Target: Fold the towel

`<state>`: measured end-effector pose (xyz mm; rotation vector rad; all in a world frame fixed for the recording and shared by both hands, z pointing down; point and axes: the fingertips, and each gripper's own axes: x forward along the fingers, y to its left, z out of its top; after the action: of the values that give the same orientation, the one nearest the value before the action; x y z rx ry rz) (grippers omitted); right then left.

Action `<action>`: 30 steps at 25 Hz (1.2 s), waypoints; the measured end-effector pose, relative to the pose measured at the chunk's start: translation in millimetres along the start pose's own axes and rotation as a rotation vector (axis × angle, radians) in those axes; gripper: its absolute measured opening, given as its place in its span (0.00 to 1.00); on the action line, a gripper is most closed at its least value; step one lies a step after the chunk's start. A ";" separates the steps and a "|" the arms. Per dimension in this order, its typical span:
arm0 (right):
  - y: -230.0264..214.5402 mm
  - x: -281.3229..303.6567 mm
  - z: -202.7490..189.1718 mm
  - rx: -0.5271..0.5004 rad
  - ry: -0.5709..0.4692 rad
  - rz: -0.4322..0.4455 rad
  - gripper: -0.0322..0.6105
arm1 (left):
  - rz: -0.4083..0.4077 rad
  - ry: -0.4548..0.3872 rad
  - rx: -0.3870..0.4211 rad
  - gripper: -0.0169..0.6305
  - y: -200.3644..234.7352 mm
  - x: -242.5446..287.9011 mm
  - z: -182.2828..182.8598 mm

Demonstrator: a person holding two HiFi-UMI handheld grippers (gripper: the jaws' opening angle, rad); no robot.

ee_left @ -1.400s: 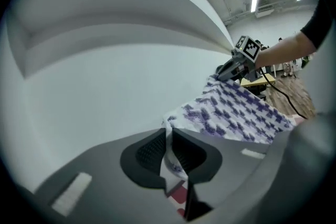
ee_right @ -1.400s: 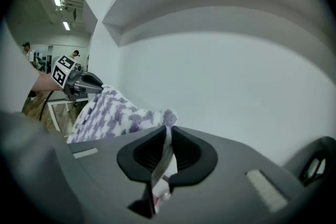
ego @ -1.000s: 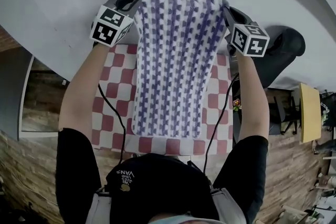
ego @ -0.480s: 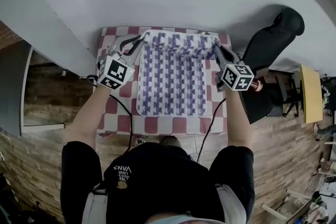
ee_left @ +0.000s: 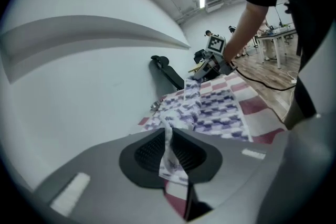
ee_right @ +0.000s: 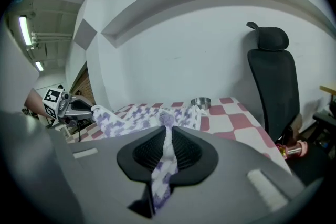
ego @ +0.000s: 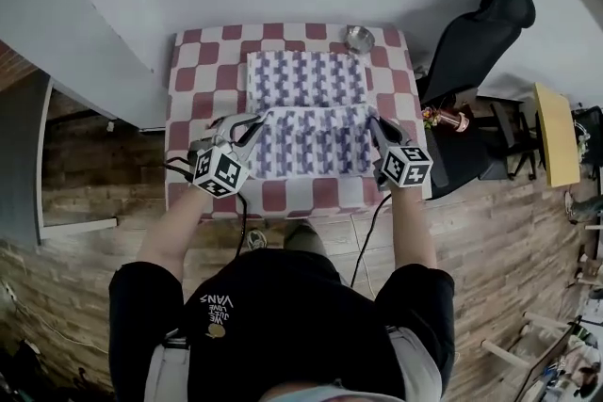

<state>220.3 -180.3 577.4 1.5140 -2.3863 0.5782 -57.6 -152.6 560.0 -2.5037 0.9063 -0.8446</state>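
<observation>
Left gripper (ego: 256, 123): jaws clamped on the left corner of the towel (ego: 306, 113). In the left gripper view a thin strip of fabric runs straight down between the pads, pinched tight.

Right gripper (ego: 373, 123): same on the right corner. Jaws closed on the fabric, with a purple-and-white strip squeezed between the pads and its tail hanging out below.

The towel sits on the checkered tablecloth (ego: 198, 61), roughly centred. Its far part lies flat on the cloth, and its near part reaches almost to your edge of the table. The edge you hold runs between the two grippers, across the middle of the towel as the head view shows it. In the right gripper view that edge runs bunched and slightly raised from your right jaws over to the left gripper. I can't tell how the layers stack under it.

Both grippers are low over the table, level with each other, one at each side of the towel.

A small metal bowl (ego: 358, 38) stands at the far right of the table, just beyond the towel's corner and not touching it. A black office chair (ego: 471, 33) stands off the table's right side.
</observation>
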 end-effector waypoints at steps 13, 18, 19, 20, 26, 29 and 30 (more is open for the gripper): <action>8.7 -54.7 -118.5 -0.133 0.307 -0.020 0.25 | -0.245 0.224 0.175 0.12 -109.3 -29.8 -78.4; -10.9 -78.4 -129.0 -0.094 0.314 -0.091 0.28 | -0.264 0.237 0.169 0.12 -112.6 -49.8 -87.7; -13.9 -79.2 -121.8 -0.080 0.278 -0.109 0.28 | -0.237 0.228 0.159 0.12 -106.7 -52.3 -85.0; -14.7 -78.5 -111.9 -0.066 0.236 -0.120 0.27 | -0.198 0.214 0.139 0.12 -98.4 -53.6 -80.6; -23.7 -46.0 -68.9 0.202 0.114 -0.135 0.24 | -0.167 0.168 0.002 0.12 -78.0 -22.7 -53.9; -19.9 -21.8 -76.2 0.275 0.197 -0.084 0.24 | -0.332 0.221 0.019 0.18 -105.7 -8.4 -57.1; -16.3 -16.7 -82.8 0.280 0.238 -0.067 0.24 | -0.377 0.246 0.035 0.19 -115.2 -7.1 -60.3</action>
<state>242.4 -135.1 647.1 1.5260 -2.1349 1.0491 -47.3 -70.0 660.2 -2.6196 0.4830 -1.2961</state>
